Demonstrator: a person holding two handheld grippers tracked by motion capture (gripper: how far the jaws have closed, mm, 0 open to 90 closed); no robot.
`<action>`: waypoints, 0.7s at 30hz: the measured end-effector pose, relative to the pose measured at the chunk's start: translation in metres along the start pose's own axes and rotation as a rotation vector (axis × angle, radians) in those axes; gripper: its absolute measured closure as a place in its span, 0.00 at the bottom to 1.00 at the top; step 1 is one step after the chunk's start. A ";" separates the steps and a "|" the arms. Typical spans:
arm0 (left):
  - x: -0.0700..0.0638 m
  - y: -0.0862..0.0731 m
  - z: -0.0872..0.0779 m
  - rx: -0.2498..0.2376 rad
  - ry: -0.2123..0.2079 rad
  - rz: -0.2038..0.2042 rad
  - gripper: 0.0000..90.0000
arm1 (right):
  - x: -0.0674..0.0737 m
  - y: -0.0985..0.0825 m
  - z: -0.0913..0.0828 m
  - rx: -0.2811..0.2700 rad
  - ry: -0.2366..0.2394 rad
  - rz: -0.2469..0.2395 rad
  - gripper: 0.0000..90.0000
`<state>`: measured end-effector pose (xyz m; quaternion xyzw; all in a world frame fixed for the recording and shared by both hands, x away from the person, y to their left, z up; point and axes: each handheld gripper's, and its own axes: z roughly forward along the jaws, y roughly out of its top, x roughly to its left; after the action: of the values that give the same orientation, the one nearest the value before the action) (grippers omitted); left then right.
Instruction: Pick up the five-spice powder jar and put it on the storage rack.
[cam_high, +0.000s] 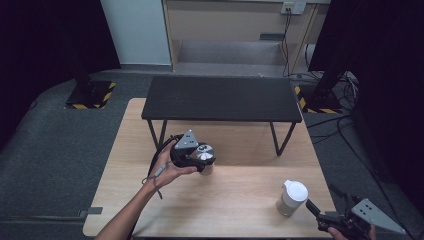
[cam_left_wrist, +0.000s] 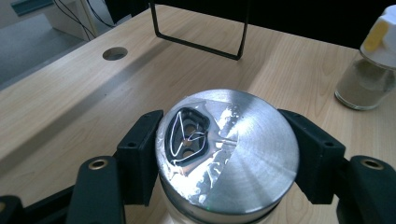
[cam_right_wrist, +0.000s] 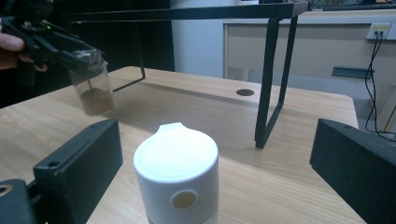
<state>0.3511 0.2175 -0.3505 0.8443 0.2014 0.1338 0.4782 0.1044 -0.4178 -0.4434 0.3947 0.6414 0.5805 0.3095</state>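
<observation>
My left gripper (cam_high: 202, 159) is shut on a glass jar with a brushed silver lid (cam_high: 205, 152), held above the light wooden table (cam_high: 240, 200). From the left gripper view the black pads clamp the lid (cam_left_wrist: 243, 154) on both sides. In the right gripper view that jar (cam_right_wrist: 95, 91) hangs clear of the tabletop with brown powder in its bottom, under the left gripper (cam_right_wrist: 56, 44). A second jar with a white cap (cam_high: 292, 196) stands at the table's near right. My right gripper (cam_high: 322, 200) is open just behind it, and its jaws stand wide on either side of the white-capped jar (cam_right_wrist: 176, 177) without touching.
A black metal shelf on thin legs (cam_high: 220, 97) spans the far half of the table. One leg (cam_right_wrist: 268, 79) stands just beyond the white-capped jar. A round cable hole (cam_left_wrist: 115, 53) is cut in the tabletop. Dark floor surrounds the table.
</observation>
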 end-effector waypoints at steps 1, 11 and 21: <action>0.000 0.003 -0.003 0.002 -0.002 0.004 0.37 | 0.000 0.000 0.000 0.000 0.000 0.000 0.03; 0.001 0.029 -0.033 -0.010 -0.010 0.015 0.37 | 0.000 0.000 0.000 -0.004 0.004 -0.002 0.02; 0.007 0.064 -0.070 -0.016 0.006 0.012 0.37 | -0.001 -0.002 0.001 -0.019 0.016 -0.009 0.01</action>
<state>0.3419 0.2440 -0.2602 0.8413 0.1968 0.1406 0.4834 0.1053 -0.4182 -0.4452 0.3841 0.6400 0.5883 0.3111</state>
